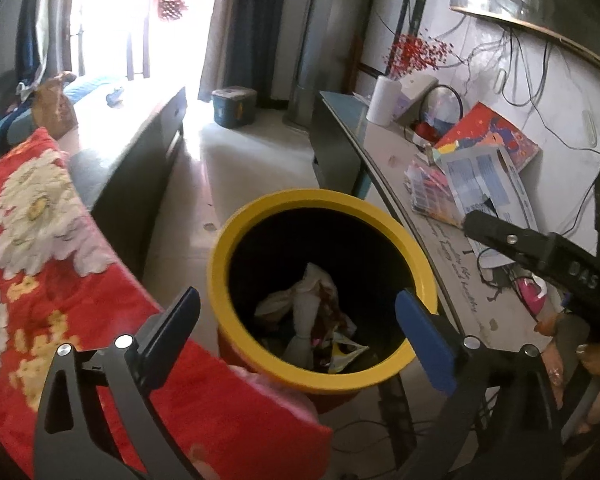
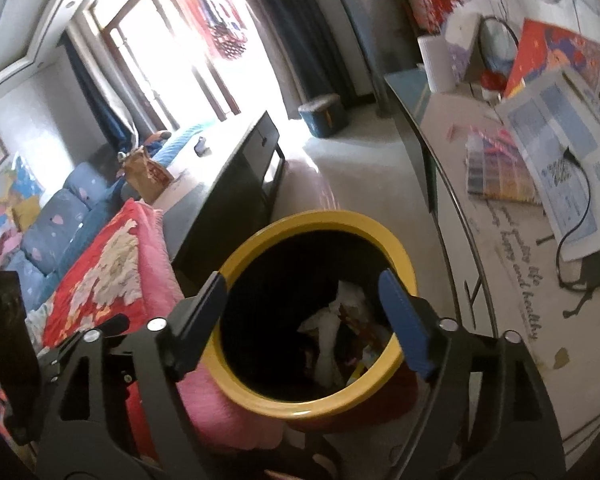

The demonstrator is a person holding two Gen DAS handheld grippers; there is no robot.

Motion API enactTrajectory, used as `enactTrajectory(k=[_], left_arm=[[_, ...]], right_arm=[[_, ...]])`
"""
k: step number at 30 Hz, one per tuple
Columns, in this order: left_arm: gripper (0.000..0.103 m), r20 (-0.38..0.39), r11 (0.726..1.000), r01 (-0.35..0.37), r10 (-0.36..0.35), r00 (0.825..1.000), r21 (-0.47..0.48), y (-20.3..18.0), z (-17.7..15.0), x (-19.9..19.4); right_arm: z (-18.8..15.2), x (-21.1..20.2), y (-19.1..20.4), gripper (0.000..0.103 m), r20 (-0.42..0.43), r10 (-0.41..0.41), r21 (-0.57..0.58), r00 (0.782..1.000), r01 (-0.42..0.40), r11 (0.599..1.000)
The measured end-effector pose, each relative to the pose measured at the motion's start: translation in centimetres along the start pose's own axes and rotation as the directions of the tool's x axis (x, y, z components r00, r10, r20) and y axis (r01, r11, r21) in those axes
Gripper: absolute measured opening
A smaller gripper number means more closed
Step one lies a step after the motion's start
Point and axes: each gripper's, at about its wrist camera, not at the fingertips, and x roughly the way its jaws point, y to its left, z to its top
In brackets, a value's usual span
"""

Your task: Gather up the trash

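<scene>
Holding crumpled trash (image 1: 312,312), yellow-rimmed bin (image 1: 220,264)

place: home bedroom – lived-in
bed: red floral blanket (image 1: 40,248), blue pillows (image 2: 56,220)
window: curtains (image 2: 296,28), sunlit
desk (image 2: 512,280): papers, cables – cluttered

Red floral blanket (image 1: 40,248) lies opposite a cluttered desk (image 1: 412,160).

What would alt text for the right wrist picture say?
Open right gripper above a yellow-rimmed bin holding crumpled trash, nothing between its jaws. A red floral blanket lies left; a cluttered desk stands right.
</scene>
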Motion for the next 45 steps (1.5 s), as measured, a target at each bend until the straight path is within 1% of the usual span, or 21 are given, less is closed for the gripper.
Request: enactTrajectory(k=[2,4,7,8,12,13,15,19,21,24,28,32,37,45], left_arm=[[0.096,0.014,1.0,-0.026,0.026,1.0,-0.016,0.8,-0.1,-1.2],[0.096,0.031,0.999,-0.044,0.045,0.998,-0.028,1.5,-0.2,-2.4],[0.096,0.064,0.995,-0.094,0.096,0.993,-0.046,2.9,-0.7,-4.8],[0.096,0.075,0.993,-0.107,0.111,0.991,-0.052,3.3,-0.8,-5.5],[0.096,0.131,0.982,-0.174,0.183,0.974,-0.078,4.9,-1.7,-8.8],[0.096,0.137,0.98,-0.182,0.192,0.972,-0.083,5.2,-1.9,-9.4],[0.096,0.168,0.973,-0.208,0.222,0.961,-0.095,5.7,-2.8,-11.1],[0.096,0.228,0.963,-0.249,0.267,0.936,-0.105,6.2,-4.8,-14.0],[0.096,0.253,0.96,-0.257,0.276,0.927,-0.107,6.1,-5.9,-15.3],[0.097,0.278,0.954,-0.276,0.299,0.913,-0.12,6.0,-7.3,-16.8],[0.097,0.291,0.946,-0.288,0.319,0.902,-0.146,6.5,-8.8,-18.5],[0.097,0.309,0.939,-0.295,0.337,0.889,-0.174,7.3,-9.9,-20.1],[0.097,0.319,0.938,-0.287,0.337,0.886,-0.195,7.9,-10.1,-21.0],[0.097,0.336,0.939,-0.276,0.332,0.881,-0.204,7.9,-10.2,-21.5]], right_arm=[[-0.1,-0.8,0.9,0.081,0.023,-0.001,-0.029,1.0,0.002,1.0],[-0.3,-1.7,2.0,0.085,0.048,0.01,-0.056,0.999,-0.008,0.998],[-0.8,-2.8,3.8,0.087,0.083,0.023,-0.104,0.996,-0.015,0.994],[-1.1,-3.3,4.5,0.093,0.1,0.03,-0.124,0.995,-0.018,0.992],[-2.6,-5.2,7.4,0.093,0.179,0.057,-0.215,0.982,-0.017,0.976],[-3.0,-5.6,8.0,0.093,0.198,0.059,-0.237,0.978,-0.011,0.972],[-4.0,-6.4,9.2,0.093,0.24,0.056,-0.273,0.969,0.012,0.962],[-6.9,-7.9,11.4,0.093,0.333,0.057,-0.326,0.941,0.059,0.943],[-8.1,-8.5,12.3,0.093,0.358,0.071,-0.354,0.931,0.065,0.933],[-9.0,-9.1,13.2,0.093,0.377,0.092,-0.377,0.922,0.062,0.924],[-9.6,-9.9,13.8,0.093,0.407,0.122,-0.382,0.905,0.048,0.923],[-10.1,-10.0,14.3,0.093,0.404,0.14,-0.392,0.904,0.033,0.919],[-10.2,-9.8,14.6,0.093,0.396,0.135,-0.397,0.908,0.037,0.917],[-10.3,-9.8,14.9,0.093,0.397,0.131,-0.394,0.909,0.04,0.918]])
